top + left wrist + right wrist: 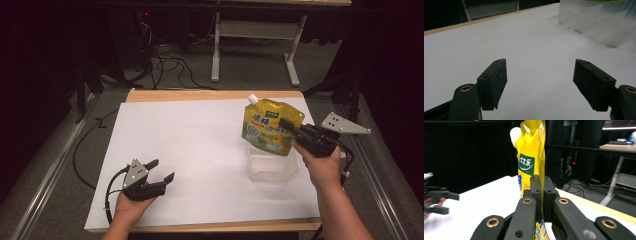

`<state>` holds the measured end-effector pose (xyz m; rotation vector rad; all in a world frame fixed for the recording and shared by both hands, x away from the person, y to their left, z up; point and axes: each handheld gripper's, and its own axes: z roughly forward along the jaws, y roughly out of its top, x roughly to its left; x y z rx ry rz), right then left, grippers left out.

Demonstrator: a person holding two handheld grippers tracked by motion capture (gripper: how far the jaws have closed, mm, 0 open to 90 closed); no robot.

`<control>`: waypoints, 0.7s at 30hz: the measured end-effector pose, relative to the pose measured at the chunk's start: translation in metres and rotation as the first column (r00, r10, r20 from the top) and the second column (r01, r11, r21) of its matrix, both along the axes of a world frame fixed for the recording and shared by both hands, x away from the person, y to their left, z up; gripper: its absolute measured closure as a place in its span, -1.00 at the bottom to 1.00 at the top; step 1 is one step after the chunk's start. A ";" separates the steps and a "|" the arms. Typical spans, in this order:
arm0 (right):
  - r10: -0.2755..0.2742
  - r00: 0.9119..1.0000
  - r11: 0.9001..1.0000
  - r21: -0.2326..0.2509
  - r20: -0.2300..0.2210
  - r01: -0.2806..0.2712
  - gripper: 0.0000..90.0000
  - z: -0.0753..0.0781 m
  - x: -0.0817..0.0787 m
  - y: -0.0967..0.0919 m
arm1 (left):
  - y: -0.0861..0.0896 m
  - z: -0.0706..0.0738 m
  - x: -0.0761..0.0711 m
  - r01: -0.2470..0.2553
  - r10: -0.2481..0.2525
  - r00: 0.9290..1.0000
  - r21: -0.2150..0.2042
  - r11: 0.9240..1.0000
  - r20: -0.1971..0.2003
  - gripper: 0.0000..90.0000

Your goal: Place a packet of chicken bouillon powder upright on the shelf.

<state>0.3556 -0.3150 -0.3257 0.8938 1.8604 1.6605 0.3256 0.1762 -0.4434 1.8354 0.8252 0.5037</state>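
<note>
1. Your right tool (287, 126) is clamped on the yellow pouch (269, 127), its jaws pressed tight on the pouch's edge; in the right gripper view the pouch (531, 162) rises upright from between the jaws, white spout (514, 135) at the top.
2. You hold the pouch clear of the worktop (200, 150), hanging just above the clear plastic container (272, 167). From the high view its lower edge overlaps the container's far rim; you cannot tell whether it has dipped inside.
3. So the pick-up looks done: the pouch is gripped, lifted and carried to the container. What seems left is to lower it in, or set it down wherever you mean it to go, and then let go.
4. Your left tool (161, 170) rests near the front left of the worktop, jaws wide apart and holding nothing; the left gripper view shows bare white surface between its pads (496, 75).
5. From that view the container (599, 27) stands well apart to the right, so the left tool plays no part in the grip yet. It could steady the container if the pouch catches the rim.
</note>
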 end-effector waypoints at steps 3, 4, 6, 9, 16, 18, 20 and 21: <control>-0.027 1.000 1.000 0.015 -0.010 0.028 1.00 -0.004 0.013 -0.009 | 0.000 0.000 0.000 0.001 -0.001 1.000 0.001 1.000 0.000 -0.38; -0.027 1.000 1.000 0.015 -0.010 0.028 1.00 -0.004 0.013 -0.009 | 0.000 0.000 -0.001 0.000 0.000 1.000 0.000 1.000 0.001 -0.38; -0.037 0.999 0.999 0.007 -0.014 0.037 1.00 -0.005 0.020 -0.013 | 0.001 0.001 -0.001 0.001 -0.001 1.000 0.000 1.000 0.000 -0.38; -0.054 0.998 0.998 0.006 -0.016 0.055 1.00 -0.007 0.029 -0.016 | 0.001 0.000 -0.001 0.002 -0.002 1.000 -0.001 1.000 -0.001 -0.38; -0.071 0.997 0.998 -0.001 -0.016 0.071 1.00 -0.005 0.054 -0.025 | 0.002 0.000 -0.001 0.002 -0.002 1.000 -0.005 1.000 -0.006 -0.38; -0.069 0.998 0.998 0.002 -0.012 0.069 1.00 -0.005 0.059 -0.027 | 0.002 0.000 -0.001 0.001 -0.001 1.000 -0.009 1.000 -0.006 -0.38; -0.069 0.998 0.998 -0.002 -0.013 0.069 1.00 -0.004 0.063 -0.028 | 0.002 -0.001 -0.002 -0.001 0.001 1.000 -0.011 1.000 -0.009 -0.38; -0.067 0.998 0.998 0.003 -0.011 0.067 1.00 -0.005 0.065 -0.029 | 0.002 -0.001 -0.002 -0.001 0.001 1.000 -0.011 1.000 -0.009 -0.38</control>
